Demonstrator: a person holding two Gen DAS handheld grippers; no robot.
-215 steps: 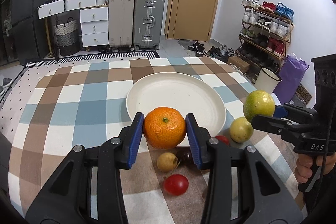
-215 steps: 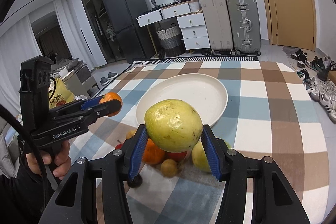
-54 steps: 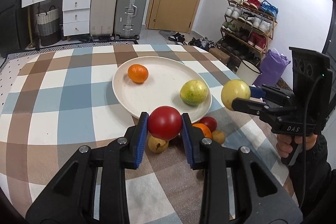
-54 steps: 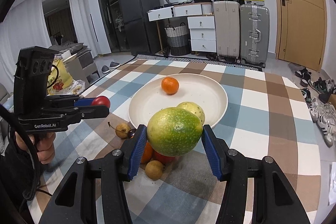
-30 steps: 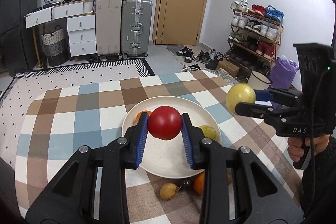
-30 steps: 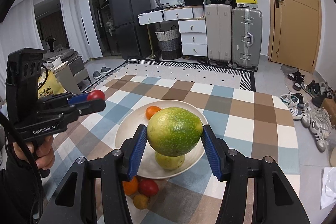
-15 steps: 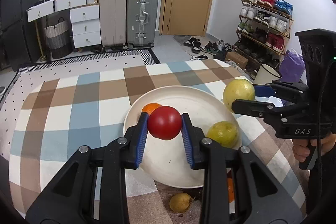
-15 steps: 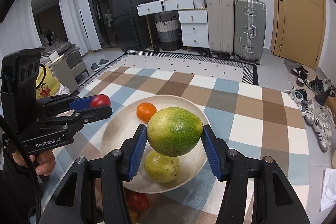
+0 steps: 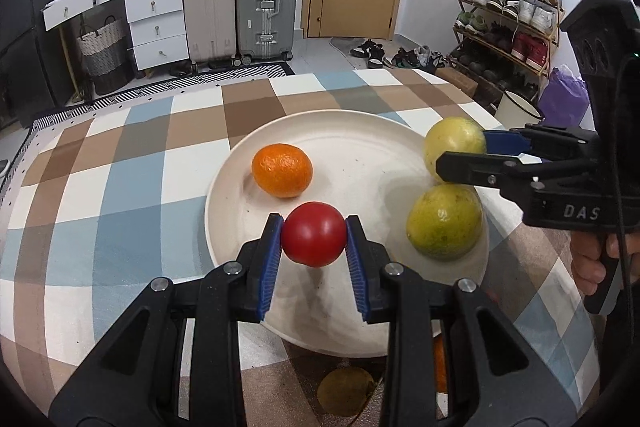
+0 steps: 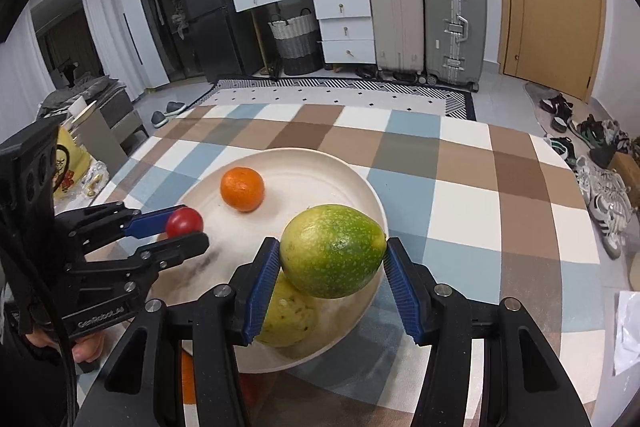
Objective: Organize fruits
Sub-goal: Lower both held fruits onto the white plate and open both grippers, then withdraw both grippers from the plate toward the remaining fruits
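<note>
A cream plate (image 9: 360, 143) (image 10: 340, 167) sits on the checked tablecloth and holds an orange (image 9: 282, 170) (image 10: 242, 189) and a yellow-green fruit (image 9: 444, 222) (image 10: 286, 315). My left gripper (image 9: 314, 241) (image 10: 186, 229) is shut on a red tomato (image 9: 314, 239) (image 10: 184, 222), low over the plate's near left part. My right gripper (image 10: 332, 265) (image 9: 460, 153) is shut on a green-yellow citrus fruit (image 10: 332, 257) (image 9: 452, 143), above the plate's right edge and over the fruit lying there.
Loose fruits lie on the cloth in front of the plate: a small brownish-yellow one (image 9: 346, 391) and an orange one (image 9: 439, 367) (image 10: 188, 375), partly hidden by the grippers. Suitcases, drawers and a shoe rack stand beyond the table.
Both grippers have come forward and down toward the plate with their fruits still held. The tomato is now low over the plate; the green fruit hangs over the plate's right side.
</note>
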